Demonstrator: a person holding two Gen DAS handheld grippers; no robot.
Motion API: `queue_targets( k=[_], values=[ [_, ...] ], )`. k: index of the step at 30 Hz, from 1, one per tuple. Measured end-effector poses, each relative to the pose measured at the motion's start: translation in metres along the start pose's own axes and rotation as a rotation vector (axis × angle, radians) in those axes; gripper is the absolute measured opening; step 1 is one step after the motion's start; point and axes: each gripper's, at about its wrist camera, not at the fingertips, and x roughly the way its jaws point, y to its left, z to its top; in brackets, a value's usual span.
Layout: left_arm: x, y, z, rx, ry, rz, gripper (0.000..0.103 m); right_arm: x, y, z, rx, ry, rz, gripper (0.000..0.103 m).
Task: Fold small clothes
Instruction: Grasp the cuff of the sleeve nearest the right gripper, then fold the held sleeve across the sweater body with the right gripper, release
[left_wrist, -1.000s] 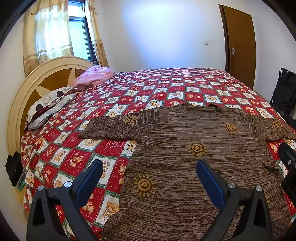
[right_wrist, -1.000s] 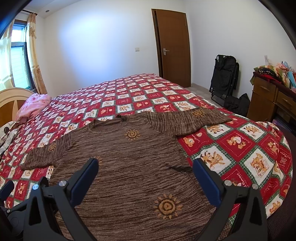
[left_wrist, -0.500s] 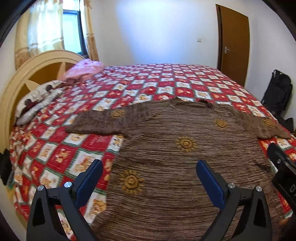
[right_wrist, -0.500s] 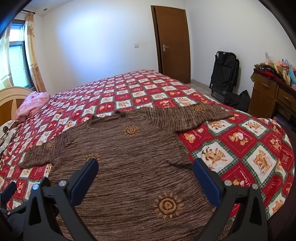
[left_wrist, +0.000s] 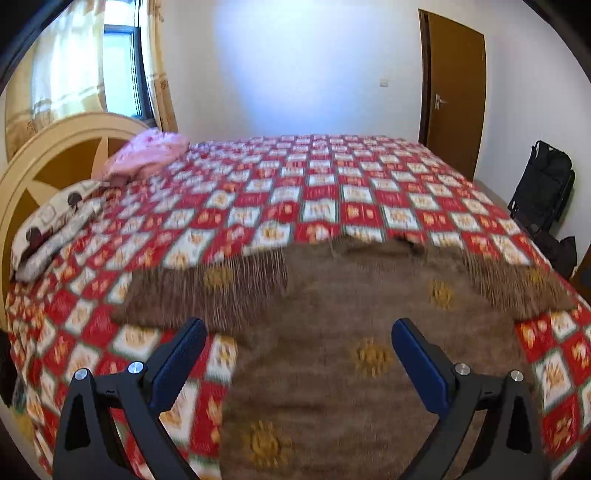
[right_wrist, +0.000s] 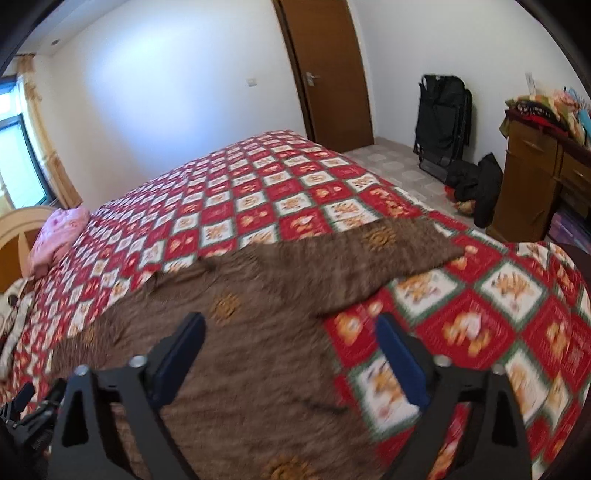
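A brown knitted sweater (left_wrist: 332, 332) with orange sun motifs lies flat, front up, on the bed, both sleeves spread out sideways. It also shows in the right wrist view (right_wrist: 236, 350). My left gripper (left_wrist: 299, 350) is open and empty, above the sweater's left side near the left sleeve (left_wrist: 207, 291). My right gripper (right_wrist: 291, 347) is open and empty, above the sweater's right side below the right sleeve (right_wrist: 388, 254). Both views are motion-blurred.
The bed has a red and white checked cover (left_wrist: 332, 192). A pink cloth (left_wrist: 147, 155) and pillows (left_wrist: 51, 225) lie by the headboard (left_wrist: 55, 155). A black folded chair (right_wrist: 443, 122) and bags stand by the wall; a wooden dresser (right_wrist: 535, 181) stands at right.
Both grippers have swung forward and outward over the sweater, the left toward the left sleeve and the right toward the right sleeve. Both stay open. The sweater has not moved.
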Motion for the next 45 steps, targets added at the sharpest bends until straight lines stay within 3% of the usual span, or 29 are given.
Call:
queue_targets(
  k=[4, 9, 11, 16, 20, 28, 29, 31, 32, 35, 37, 45],
  values=[
    [0.005, 0.004, 0.049, -0.022, -0.028, -0.014, 0.101, 0.007, -0.042, 0.056, 0.087, -0.049, -0.063, 0.086],
    [0.016, 0.0, 0.085, -0.046, -0.067, -0.014, 0.101, 0.035, -0.099, 0.102, 0.218, -0.06, -0.054, 0.085],
    [0.033, -0.002, 0.079, -0.056, -0.039, -0.037, 0.101, 0.058, -0.118, 0.103, 0.241, -0.032, -0.115, 0.084],
    [0.081, -0.013, 0.044, -0.042, 0.074, -0.041, 0.101, 0.13, -0.166, 0.081, 0.288, 0.138, -0.202, 0.059],
    [0.096, -0.01, 0.027, -0.068, 0.089, -0.039, 0.101, 0.159, -0.195, 0.068, 0.338, 0.198, -0.227, 0.058],
    [0.111, -0.025, 0.015, -0.052, 0.078, -0.075, 0.101, 0.186, -0.181, 0.068, 0.195, 0.249, -0.27, 0.058],
    [0.114, -0.028, 0.014, -0.044, 0.086, -0.074, 0.101, 0.189, -0.178, 0.068, 0.176, 0.253, -0.276, 0.056],
    [0.118, -0.031, 0.01, -0.037, 0.104, -0.079, 0.101, 0.195, -0.177, 0.066, 0.139, 0.26, -0.304, 0.039],
    [0.12, -0.032, 0.008, -0.038, 0.111, -0.085, 0.101, 0.197, -0.177, 0.064, 0.125, 0.264, -0.318, 0.036],
    [0.124, -0.032, 0.003, -0.042, 0.129, -0.096, 0.101, 0.197, -0.177, 0.065, 0.11, 0.27, -0.303, 0.026],
    [0.125, -0.031, 0.0, -0.044, 0.135, -0.099, 0.101, 0.195, -0.175, 0.066, 0.104, 0.269, -0.28, 0.013],
    [0.111, -0.012, 0.0, -0.057, 0.091, -0.082, 0.101, 0.161, -0.14, 0.089, 0.102, 0.155, -0.249, 0.01]
  ],
)
